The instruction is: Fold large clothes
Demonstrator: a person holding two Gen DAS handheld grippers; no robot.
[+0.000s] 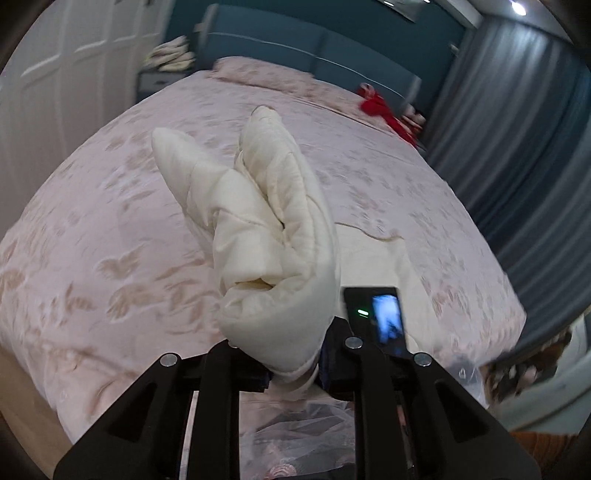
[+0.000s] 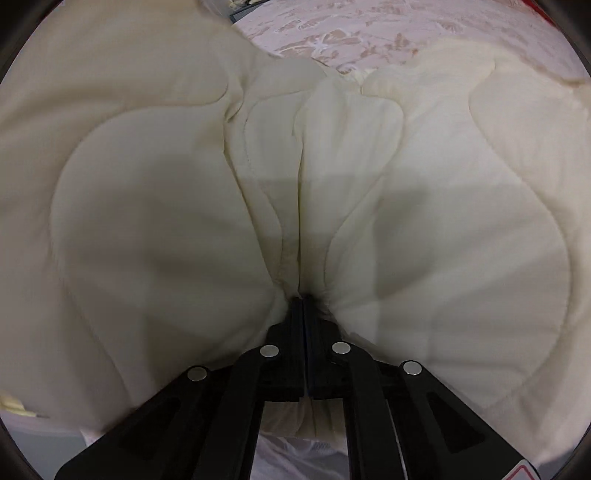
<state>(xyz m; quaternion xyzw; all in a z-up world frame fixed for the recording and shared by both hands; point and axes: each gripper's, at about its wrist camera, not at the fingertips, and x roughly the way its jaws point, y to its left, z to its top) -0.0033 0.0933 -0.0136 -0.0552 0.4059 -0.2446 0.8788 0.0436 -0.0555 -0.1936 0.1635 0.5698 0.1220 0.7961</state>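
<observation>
In the left wrist view, the left claw (image 1: 295,373) is pinching a thick bunched fold of one cream quilted garment (image 1: 273,236), its two black fingers (image 1: 255,376) pressing in on the fabric from either side at the lower middle of the frame. Two padded lobes of the garment are rising toward the upper middle (one leaning left, one taller and nearly centred). More of the same cream fabric is lying flat on the bed (image 1: 110,221) at the right of centre. The bed is wearing a pink floral cover and filling most of the frame. One small black device (image 1: 376,321) with a lit screen and a green light is showing just right of the claw. One red item (image 1: 384,110) is lying near the upper right of the bed, one pillow (image 1: 258,74) is sitting by the blue headboard (image 1: 314,48) at the top, and grey curtains (image 1: 517,147) are hanging down the right side. A pale heap (image 1: 170,55) is sitting at the upper left, too blurred to name.

In the right wrist view, the right claw (image 2: 303,306) is pressing together on a gathered pleat of the garment (image 2: 147,221), with creases fanning out from the pinch toward the top. The cream fabric is filling nearly the whole frame; a strip of the bed cover (image 2: 351,33) is showing at the upper middle.
</observation>
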